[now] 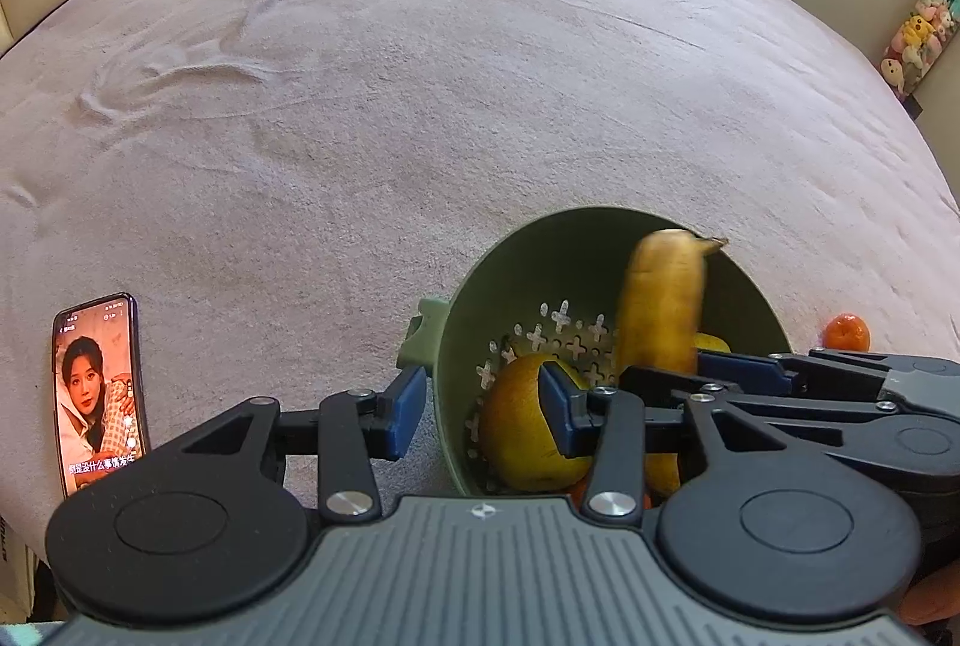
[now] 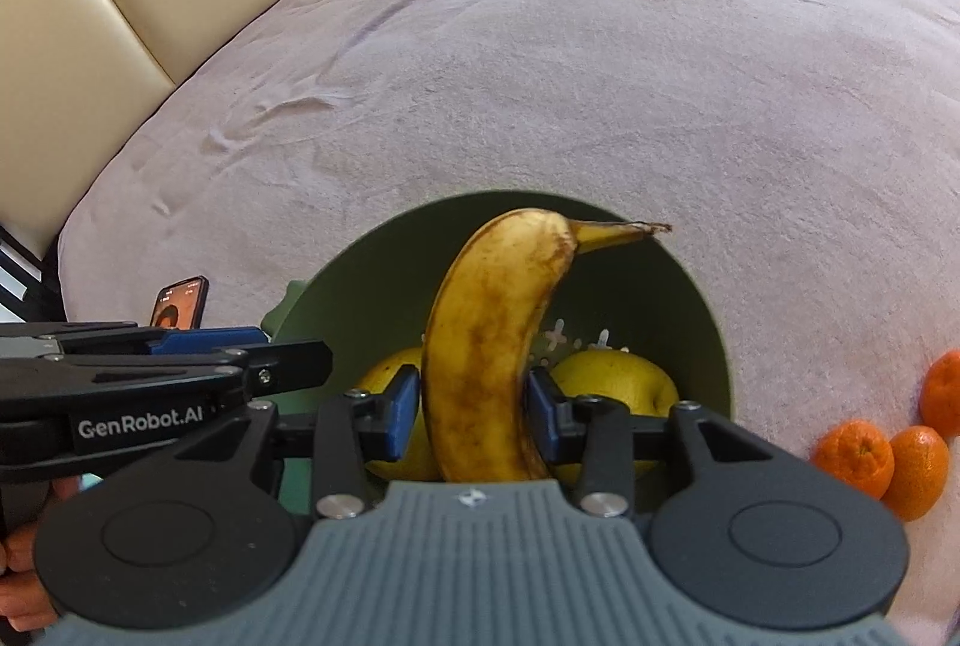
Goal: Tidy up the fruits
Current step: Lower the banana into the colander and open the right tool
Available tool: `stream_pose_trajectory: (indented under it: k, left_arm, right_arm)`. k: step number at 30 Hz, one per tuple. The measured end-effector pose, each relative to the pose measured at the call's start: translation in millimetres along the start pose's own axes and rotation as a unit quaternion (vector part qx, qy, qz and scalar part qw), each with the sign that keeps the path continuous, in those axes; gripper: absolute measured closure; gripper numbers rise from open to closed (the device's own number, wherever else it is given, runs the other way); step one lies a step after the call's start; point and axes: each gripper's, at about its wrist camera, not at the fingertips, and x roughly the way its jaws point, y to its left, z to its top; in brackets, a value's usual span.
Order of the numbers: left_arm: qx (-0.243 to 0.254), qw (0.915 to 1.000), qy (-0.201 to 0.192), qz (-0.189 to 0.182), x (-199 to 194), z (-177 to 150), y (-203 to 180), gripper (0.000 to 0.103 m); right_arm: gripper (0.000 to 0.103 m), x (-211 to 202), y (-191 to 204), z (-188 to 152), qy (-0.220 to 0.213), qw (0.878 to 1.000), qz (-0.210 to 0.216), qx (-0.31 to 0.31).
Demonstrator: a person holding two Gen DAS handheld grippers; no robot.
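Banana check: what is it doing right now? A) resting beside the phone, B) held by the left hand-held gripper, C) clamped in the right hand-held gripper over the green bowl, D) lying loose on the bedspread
C: the right hand-held gripper has both blue pads pressed on the banana above the green bowl.

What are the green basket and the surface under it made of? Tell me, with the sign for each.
Green basket: looks like moulded plastic, matte; smooth even wall, cross-shaped drain holes cut in the bottom.
Surface: a soft pinkish fabric, seemingly plush or fleece; fuzzy nap, brush marks and shallow creases. The exact fibre cannot be told.
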Motion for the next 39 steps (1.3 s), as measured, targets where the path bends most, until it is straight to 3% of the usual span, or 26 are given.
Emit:
stream_pose_trajectory:
  k: [5, 7, 8, 9, 14, 20, 23, 32, 39]
  left_arm:
    - [0.003, 1.0, 0.001, -0.001, -0.5, -0.9, -1.6, 0.052]
    - [0.003, 1.0, 0.001, 0.0, -0.3, -1.0, -1.6, 0.052]
    - [0.002, 1.0, 0.002, -0.001, -0.3, -0.9, -1.3, 0.052]
    - [0.001, 1.0, 0.002, -0.002, 0.0, -0.5, -1.5, 0.052]
    - [0.002, 1.0, 0.001, -0.003, 0.1, -1.0, -2.0, 0.052]
    - [-0.001, 1.0, 0.003, -0.001, 0.6, -1.3, -2.0, 0.052]
    - [-0.001, 1.0, -0.002, -0.001, -1.2, -0.9, -2.1, 0.052]
    - [0.007, 1.0, -0.005, 0.001, -4.0, -0.8, -7.3, 0.052]
    - [0.007, 0.9999, -0.013, -0.004, -8.2, -0.4, -7.5, 0.052]
  right_arm:
    - [0.065, -6.3, 1.7, 1.5, -0.005, 1.0, 0.004, -0.005]
    - [0.071, -4.6, 1.3, 0.5, 0.0, 1.0, 0.003, -0.006]
    - [0.083, -3.4, 1.1, -0.2, 0.002, 1.0, 0.003, -0.006]
    - [0.086, -1.8, 0.7, -1.0, 0.007, 1.0, 0.001, -0.006]
    - [0.085, 1.3, 0.4, -2.1, 0.012, 1.0, -0.012, -0.009]
    - [0.085, 2.1, 31.3, -7.3, 0.007, 0.991, -0.067, -0.119]
    - [0.082, 3.8, 33.1, -8.4, 0.004, 0.988, -0.077, -0.137]
    - [0.08, 3.9, 7.8, -6.9, 0.005, 0.998, -0.037, -0.054]
    - [0.078, 1.5, 6.8, -12.4, 0.023, 0.999, -0.019, -0.039]
